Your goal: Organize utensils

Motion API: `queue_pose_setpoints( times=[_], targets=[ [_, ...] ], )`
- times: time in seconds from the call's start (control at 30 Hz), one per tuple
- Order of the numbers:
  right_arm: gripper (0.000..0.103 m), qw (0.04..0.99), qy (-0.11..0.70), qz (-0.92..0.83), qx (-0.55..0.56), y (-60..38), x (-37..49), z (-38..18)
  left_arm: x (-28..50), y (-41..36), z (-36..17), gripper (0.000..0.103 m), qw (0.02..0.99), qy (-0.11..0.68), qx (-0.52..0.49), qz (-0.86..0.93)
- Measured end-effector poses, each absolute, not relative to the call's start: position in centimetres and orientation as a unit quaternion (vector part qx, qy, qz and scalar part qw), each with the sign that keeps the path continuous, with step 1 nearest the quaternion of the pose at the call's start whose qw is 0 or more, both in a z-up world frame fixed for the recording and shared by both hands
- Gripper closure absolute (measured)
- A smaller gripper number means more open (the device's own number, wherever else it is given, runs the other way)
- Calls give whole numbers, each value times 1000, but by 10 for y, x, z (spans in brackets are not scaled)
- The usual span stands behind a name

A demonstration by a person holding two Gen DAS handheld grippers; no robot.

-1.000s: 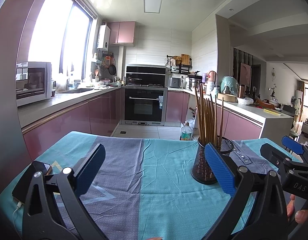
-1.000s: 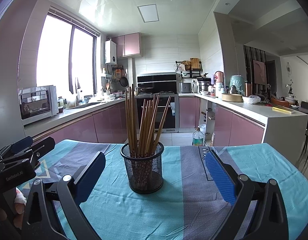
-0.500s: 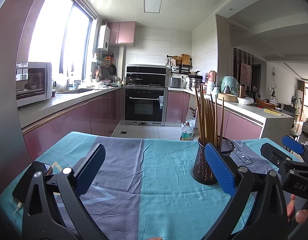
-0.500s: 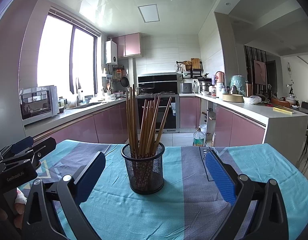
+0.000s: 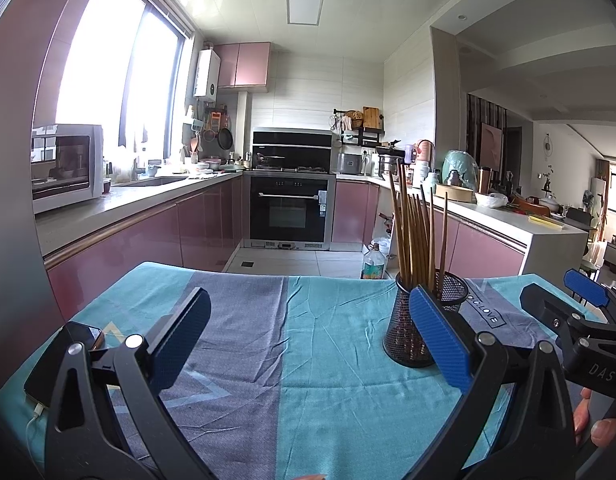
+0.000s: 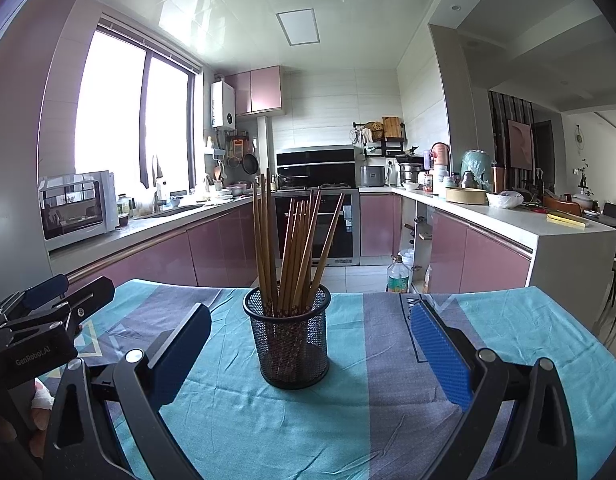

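Observation:
A black mesh cup stands upright on the teal and grey tablecloth, with several wooden chopsticks standing in it. My right gripper is open and empty, its blue pads on either side of the cup and just short of it. My left gripper is open and empty over the cloth; the cup sits behind its right pad. Each gripper shows at the edge of the other's view, the right gripper at the right, the left gripper at the left.
A black phone on a white cable lies at the table's left edge. Beyond the table's far edge is a kitchen floor with a plastic bottle, pink cabinets and an oven.
The right gripper view has shifted slightly; the cup sits marginally nearer and more central. The left gripper has barely moved.

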State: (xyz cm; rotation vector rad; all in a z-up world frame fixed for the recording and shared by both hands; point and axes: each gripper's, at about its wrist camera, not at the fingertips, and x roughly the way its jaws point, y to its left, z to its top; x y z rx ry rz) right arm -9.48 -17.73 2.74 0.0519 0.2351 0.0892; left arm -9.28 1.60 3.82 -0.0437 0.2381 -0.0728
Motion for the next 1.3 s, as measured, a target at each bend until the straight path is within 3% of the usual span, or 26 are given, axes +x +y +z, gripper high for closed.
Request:
queue_pose_setpoints(
  times=[1.3],
  targets=[
    [7,992,118,43,28,-176,-95,25,-91,12,35,6,991,124,-23,-39]
  ],
)
